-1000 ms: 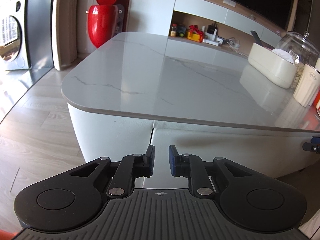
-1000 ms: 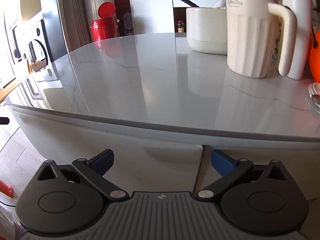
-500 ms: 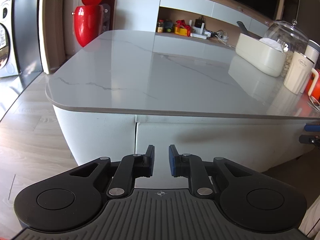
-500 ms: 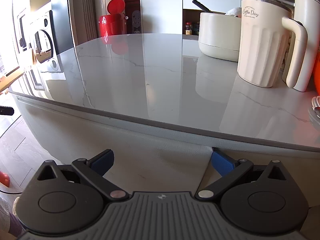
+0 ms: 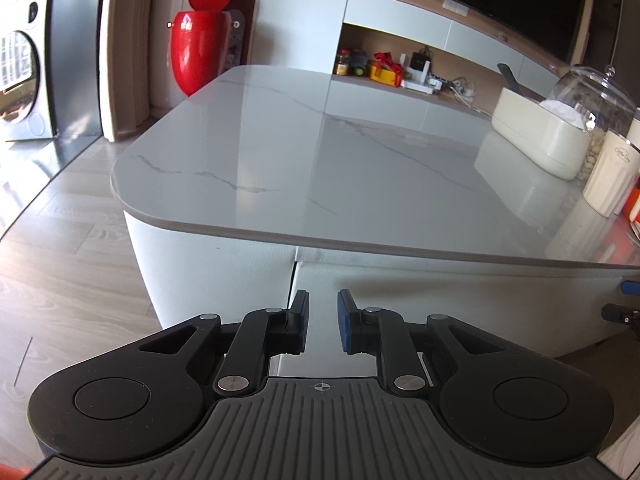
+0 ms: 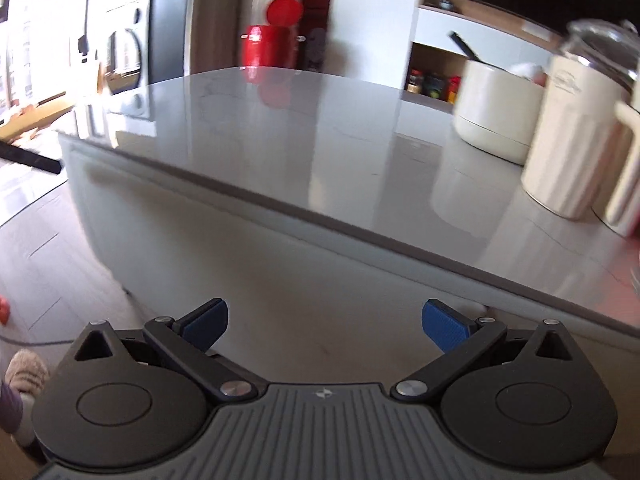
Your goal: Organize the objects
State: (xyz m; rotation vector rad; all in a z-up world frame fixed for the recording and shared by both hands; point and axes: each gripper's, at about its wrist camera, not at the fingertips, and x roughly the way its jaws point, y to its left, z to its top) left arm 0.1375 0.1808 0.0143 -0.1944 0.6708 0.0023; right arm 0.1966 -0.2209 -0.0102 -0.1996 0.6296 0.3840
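A cream ribbed mug [image 6: 572,140] stands at the right of the marble island top [image 5: 320,152]; it also shows in the left wrist view [image 5: 610,176]. Behind it is a cream oval box [image 5: 540,136] with a dark utensil, seen in the right wrist view too [image 6: 496,112], and a glass dome jar [image 5: 592,96]. My left gripper [image 5: 323,322] hangs in front of the island's side, below its top, nearly closed with a narrow gap and empty. My right gripper [image 6: 325,322] is wide open and empty, also below the counter edge.
A red bin [image 5: 196,52] stands on the floor beyond the island. A shelf [image 5: 400,72] behind holds small jars and cables. A washing machine [image 5: 20,76] is at far left. An orange object [image 5: 634,204] sits at the right edge. The wood floor [image 5: 60,280] lies to the left.
Both grippers have shifted in front of the island; the right view swung left and is now blurred by motion. Neither gripper's opening has changed.
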